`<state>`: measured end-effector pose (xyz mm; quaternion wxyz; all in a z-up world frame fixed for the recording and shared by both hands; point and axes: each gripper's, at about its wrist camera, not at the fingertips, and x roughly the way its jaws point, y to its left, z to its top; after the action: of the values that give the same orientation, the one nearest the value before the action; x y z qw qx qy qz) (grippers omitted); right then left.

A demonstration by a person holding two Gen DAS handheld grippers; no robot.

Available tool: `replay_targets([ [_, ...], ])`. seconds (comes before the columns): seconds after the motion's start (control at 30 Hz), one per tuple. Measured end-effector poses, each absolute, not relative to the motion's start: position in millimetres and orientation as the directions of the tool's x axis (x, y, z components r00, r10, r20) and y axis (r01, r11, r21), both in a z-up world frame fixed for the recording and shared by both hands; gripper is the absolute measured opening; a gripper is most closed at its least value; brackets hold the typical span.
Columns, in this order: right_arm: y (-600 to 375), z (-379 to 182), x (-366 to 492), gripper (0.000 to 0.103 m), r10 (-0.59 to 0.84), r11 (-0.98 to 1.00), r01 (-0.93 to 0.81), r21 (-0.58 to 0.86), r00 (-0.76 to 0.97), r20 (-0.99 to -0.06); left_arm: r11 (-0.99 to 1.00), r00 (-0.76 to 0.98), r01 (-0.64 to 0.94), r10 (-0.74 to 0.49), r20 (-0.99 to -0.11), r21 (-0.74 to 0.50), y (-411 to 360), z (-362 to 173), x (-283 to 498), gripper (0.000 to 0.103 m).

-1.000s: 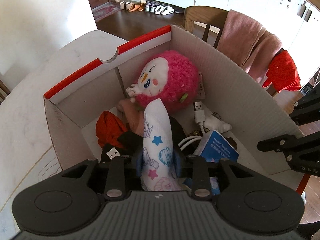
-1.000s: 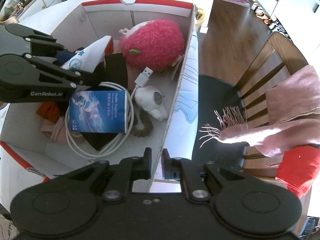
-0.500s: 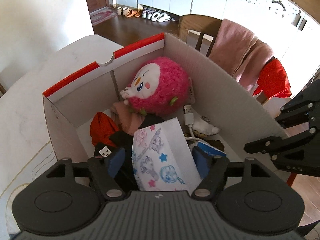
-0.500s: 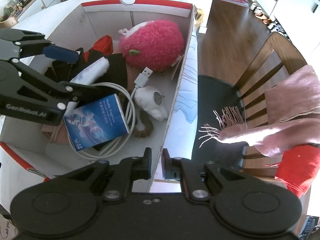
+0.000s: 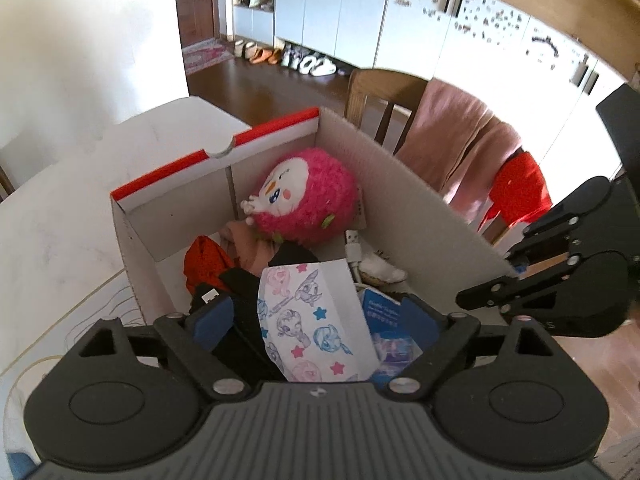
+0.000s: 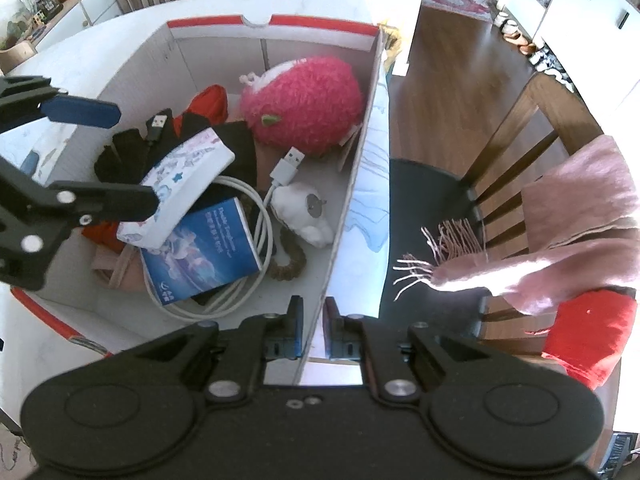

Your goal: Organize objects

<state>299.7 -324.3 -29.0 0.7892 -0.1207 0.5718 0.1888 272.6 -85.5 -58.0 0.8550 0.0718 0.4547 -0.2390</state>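
A white pack printed with cartoon figures and stars (image 5: pixel 316 320) (image 6: pixel 180 184) lies on the jumble inside the cardboard box (image 5: pixel 400 200) (image 6: pixel 352 184). My left gripper (image 5: pixel 312 316) (image 6: pixel 100 156) hangs just above it. Its jaws are opening, and the blue pads (image 5: pixel 208 318) stand wide on either side of the pack, clear of it. My right gripper (image 6: pixel 314 320) is shut on the box's near side wall at the rim. In the box are also a pink plush (image 6: pixel 308 108), a blue booklet (image 6: pixel 204 252) and a white USB cable (image 6: pixel 288 164).
A small white plush (image 6: pixel 304 216), red cloth (image 5: pixel 204 260) and black cloth fill the rest of the box, which stands on a white table (image 5: pixel 60 220). Beside the box's right wall, a wooden chair (image 6: pixel 520 128) carries a pink scarf (image 6: pixel 580 216) and a red garment (image 6: pixel 588 336).
The left gripper's jaws spread wide and let go of the patterned pack, which dropped from upright to lying flat on the contents. The left gripper rose and drew back. The right gripper kept still.
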Motion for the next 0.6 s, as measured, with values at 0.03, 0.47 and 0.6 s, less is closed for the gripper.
replay_targets([
  [0.03,-324.4,-25.4,298.3,0.009,0.162,0.899,-0.438,0.021,0.286,-0.944,0.877,0.480,0.470,-0.352,-0.803,-0.103,-83.3,-54.5,269.5,0.091],
  [0.47,-329.6,13.7,270.3,0.013,0.229,0.905,-0.426,0.011,0.463,-0.856,0.913,0.635,0.404,-0.328,-0.699,-0.061,-61.2,-20.9,228.6,0.091],
  [0.6,-328.1,20.6,259.0,0.014,0.264,0.906,-0.421,0.038,0.494,-0.828,0.922,0.664,0.378,-0.330,-0.671,-0.079,-52.4,-16.9,218.3,0.091],
])
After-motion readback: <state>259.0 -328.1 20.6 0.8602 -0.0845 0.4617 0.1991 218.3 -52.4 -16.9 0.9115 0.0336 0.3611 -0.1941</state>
